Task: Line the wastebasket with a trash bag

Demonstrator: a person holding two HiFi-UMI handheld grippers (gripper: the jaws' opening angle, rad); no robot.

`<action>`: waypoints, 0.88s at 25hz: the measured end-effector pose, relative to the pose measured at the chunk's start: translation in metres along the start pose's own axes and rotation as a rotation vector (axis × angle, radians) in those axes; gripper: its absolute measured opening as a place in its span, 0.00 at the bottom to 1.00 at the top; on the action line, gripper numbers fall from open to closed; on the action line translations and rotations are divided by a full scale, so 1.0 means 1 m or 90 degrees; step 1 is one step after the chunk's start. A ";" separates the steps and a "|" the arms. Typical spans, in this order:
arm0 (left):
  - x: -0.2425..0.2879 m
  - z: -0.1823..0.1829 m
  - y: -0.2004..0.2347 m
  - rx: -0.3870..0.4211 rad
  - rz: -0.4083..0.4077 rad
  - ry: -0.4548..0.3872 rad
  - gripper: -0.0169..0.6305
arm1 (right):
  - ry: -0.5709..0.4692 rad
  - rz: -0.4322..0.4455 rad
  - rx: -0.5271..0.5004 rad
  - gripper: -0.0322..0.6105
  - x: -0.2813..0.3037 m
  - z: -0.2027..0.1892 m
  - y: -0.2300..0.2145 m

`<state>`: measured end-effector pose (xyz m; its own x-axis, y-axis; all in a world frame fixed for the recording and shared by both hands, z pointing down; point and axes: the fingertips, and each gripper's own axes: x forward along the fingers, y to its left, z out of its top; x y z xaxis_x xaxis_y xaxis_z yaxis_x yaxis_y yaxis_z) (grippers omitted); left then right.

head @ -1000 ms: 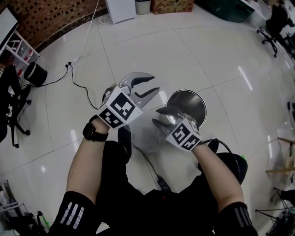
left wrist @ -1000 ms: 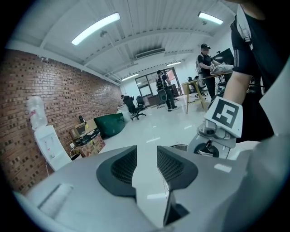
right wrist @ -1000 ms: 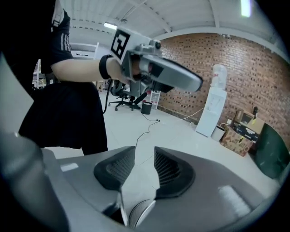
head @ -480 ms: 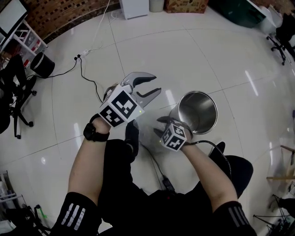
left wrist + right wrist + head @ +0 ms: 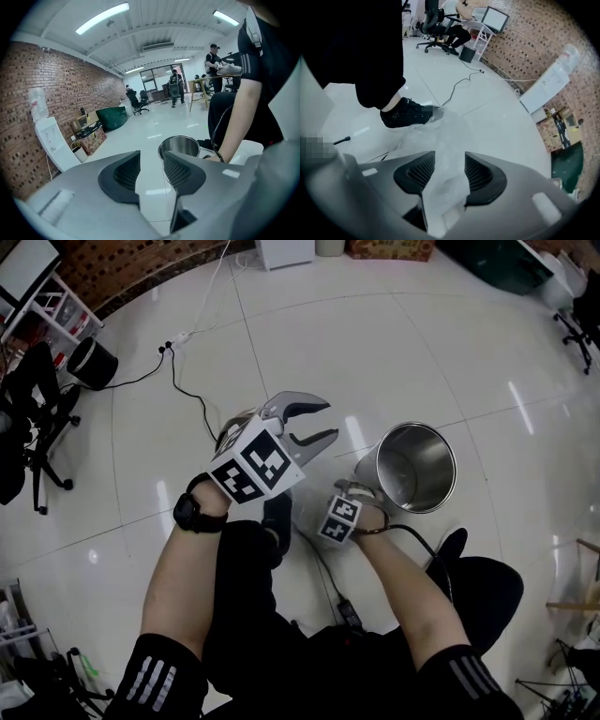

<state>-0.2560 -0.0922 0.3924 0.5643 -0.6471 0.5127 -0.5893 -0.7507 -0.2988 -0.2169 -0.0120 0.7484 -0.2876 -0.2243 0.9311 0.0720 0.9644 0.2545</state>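
Note:
The steel wastebasket [image 5: 392, 465] stands unlined on the white floor, also seen past the left jaws [image 5: 179, 146]. A clear, crumpled trash bag [image 5: 445, 136] trails from the floor up between the jaws of my right gripper [image 5: 450, 159]. Those jaws have just been opening, and the film hangs loose in the gap. In the head view the right gripper [image 5: 349, 495] points steeply down, low beside the wastebasket's left side. My left gripper [image 5: 330, 420] is held higher, to the left of the basket. Its jaws [image 5: 151, 159] have also just been opening, with nothing between them.
The person's black shoe [image 5: 405, 112] rests on the floor by the bag. A cable and power strip [image 5: 178, 338] run across the floor at the back left, near a black bin [image 5: 92, 362] and an office chair [image 5: 28, 418]. A water dispenser [image 5: 56, 140] stands against the brick wall.
The right gripper has dropped toward the floor next to the wastebasket and tipped to point down. The left gripper has drifted a little to the right and lower.

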 end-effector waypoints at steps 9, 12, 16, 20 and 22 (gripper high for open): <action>-0.004 0.010 0.003 0.005 0.003 -0.016 0.26 | -0.065 0.007 0.128 0.06 -0.024 0.007 -0.008; -0.004 0.020 0.002 0.016 0.009 -0.031 0.26 | -0.114 0.010 0.186 0.06 -0.055 0.015 -0.027; -0.003 0.035 -0.003 0.028 0.002 -0.055 0.26 | -0.173 0.001 0.210 0.06 -0.107 0.030 -0.047; 0.001 0.048 -0.006 0.035 0.004 -0.072 0.26 | -0.213 -0.016 0.231 0.06 -0.156 0.031 -0.068; 0.003 0.058 -0.008 0.039 0.005 -0.094 0.26 | -0.234 -0.024 0.243 0.06 -0.179 0.027 -0.080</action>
<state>-0.2158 -0.0962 0.3494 0.6412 -0.6622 0.3878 -0.5603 -0.7492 -0.3532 -0.1973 -0.0449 0.5544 -0.6042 -0.2614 0.7527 -0.2773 0.9546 0.1089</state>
